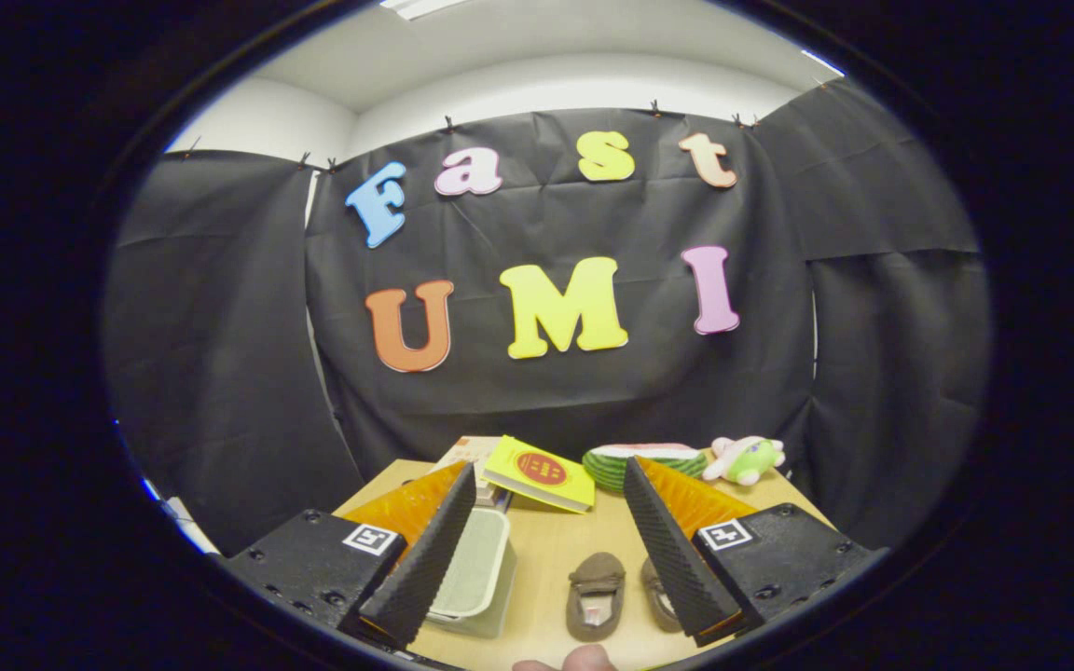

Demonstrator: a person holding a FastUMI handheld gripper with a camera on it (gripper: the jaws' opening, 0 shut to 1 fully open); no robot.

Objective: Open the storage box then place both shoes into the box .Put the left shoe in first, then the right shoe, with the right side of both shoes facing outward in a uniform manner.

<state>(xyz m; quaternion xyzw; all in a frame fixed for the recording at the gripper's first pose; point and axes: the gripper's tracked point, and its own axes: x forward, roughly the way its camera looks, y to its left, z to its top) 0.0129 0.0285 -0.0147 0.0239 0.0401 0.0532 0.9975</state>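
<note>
- Your gripper [546, 550] is spread wide over the wooden table [546, 559], nothing between the fingers, which touch nothing.
- Storage box [476, 573] is a pale plastic thing with its lid on, sitting just beside the left finger, partly tucked behind it, toward the table's near-left part.
- Two brown shoes: one shoe [596, 594] lies in the open gap between the fingers, closer to the right one, toe pointing away from you. The other shoe [656, 592] is right next to it and half hidden behind the right finger, so can't say much about how it lies.
- A fingertip [574, 660] pokes in at the near edge of the table, just below the shoes.
- Further back, beyond the fingers, a yellow book [542, 473] rests tilted on top of a stack of books [474, 457] near the far edge.
- To the right of that, along the far edge, a watermelon-slice plush [644, 461] and a small green and pink stuffed toy [744, 459] sit side by side, close to the far-right corner.
</note>
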